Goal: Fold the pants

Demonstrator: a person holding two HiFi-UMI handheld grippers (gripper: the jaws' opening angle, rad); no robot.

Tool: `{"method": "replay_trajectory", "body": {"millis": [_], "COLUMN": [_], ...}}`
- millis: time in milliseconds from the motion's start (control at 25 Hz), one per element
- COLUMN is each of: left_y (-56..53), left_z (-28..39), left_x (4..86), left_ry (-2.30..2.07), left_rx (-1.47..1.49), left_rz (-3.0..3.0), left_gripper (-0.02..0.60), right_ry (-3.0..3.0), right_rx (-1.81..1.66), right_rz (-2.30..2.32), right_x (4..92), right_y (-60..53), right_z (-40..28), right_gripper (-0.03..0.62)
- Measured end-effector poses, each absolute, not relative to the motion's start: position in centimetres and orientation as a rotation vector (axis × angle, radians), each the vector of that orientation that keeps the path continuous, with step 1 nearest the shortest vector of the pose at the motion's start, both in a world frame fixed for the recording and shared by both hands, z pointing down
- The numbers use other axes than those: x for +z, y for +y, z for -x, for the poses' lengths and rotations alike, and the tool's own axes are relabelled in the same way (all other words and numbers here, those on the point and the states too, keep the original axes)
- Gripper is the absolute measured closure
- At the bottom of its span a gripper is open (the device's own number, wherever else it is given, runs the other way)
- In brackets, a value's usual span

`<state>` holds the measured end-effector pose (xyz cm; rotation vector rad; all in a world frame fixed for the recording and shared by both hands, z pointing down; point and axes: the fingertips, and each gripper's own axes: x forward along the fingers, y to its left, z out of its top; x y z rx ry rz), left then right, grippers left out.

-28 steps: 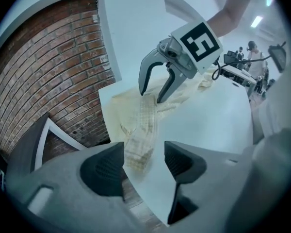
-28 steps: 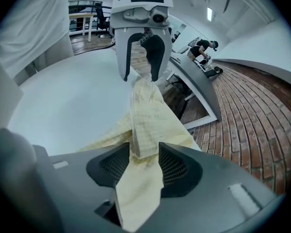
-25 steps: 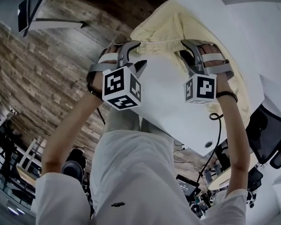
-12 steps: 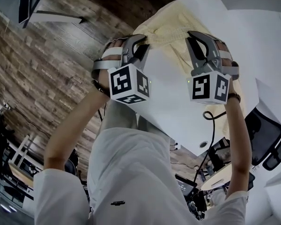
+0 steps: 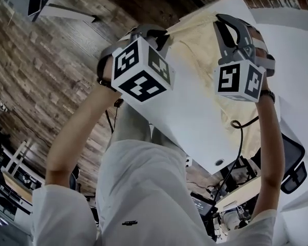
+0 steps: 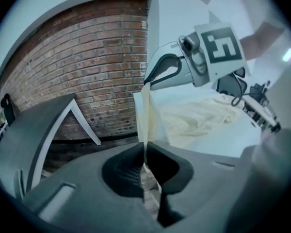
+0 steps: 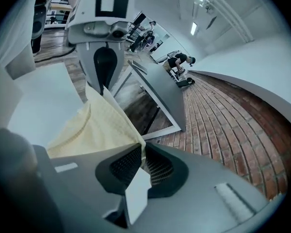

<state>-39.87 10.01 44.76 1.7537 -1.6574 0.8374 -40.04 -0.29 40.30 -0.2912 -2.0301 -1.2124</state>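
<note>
Pale yellow pants (image 5: 203,42) lie on the white table (image 5: 195,117), their near edge lifted. My left gripper (image 5: 160,35) is shut on that edge; its jaws have just been closing, with fabric (image 6: 148,115) between them. My right gripper (image 5: 225,20) is shut on the same edge further right, its jaws also just closed on cloth (image 7: 99,125). The edge hangs taut between the two grippers. In the left gripper view the right gripper (image 6: 148,81) pinches the strip's far end. The right gripper view shows the left gripper (image 7: 103,89) at the other end. The rest of the pants (image 6: 199,118) stays rumpled on the table.
A black office chair (image 5: 293,163) stands at the table's right. A black cable (image 5: 240,137) hangs from the right gripper. Beyond the table's far edge are wood floor (image 5: 56,86), a brick wall (image 6: 97,62) and a grey table (image 6: 39,125).
Both grippers have closed on the pants' near edge and risen with it, moving up the picture. The edge now hangs off the table between them.
</note>
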Motion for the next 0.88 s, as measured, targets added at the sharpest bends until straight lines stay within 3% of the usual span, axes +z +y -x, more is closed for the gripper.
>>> {"method": "replay_trajectory", "body": {"millis": [520,680,880], "left_y": [10.1,11.0,12.3], "left_z": [44.1,45.8,47.1], "left_x": [48.1,50.3,50.7], "left_ry": [-1.596,-1.600,-1.656], "left_rx": [0.883,0.915,0.869], "left_rz": [-1.664,-1.589,-1.524], "left_gripper": [0.548,0.373,0.301], "right_ry": [-1.977,-1.944,-1.940], "right_rx": [-1.191,-1.115,-1.097], "right_rz": [0.381,0.409,0.386], "right_x": [45.3,48.0,49.0], "right_y": [-0.4,-0.5,-0.8], "right_z": [45.8,46.7,46.6], "right_gripper": [0.559,0.513,0.505]}}
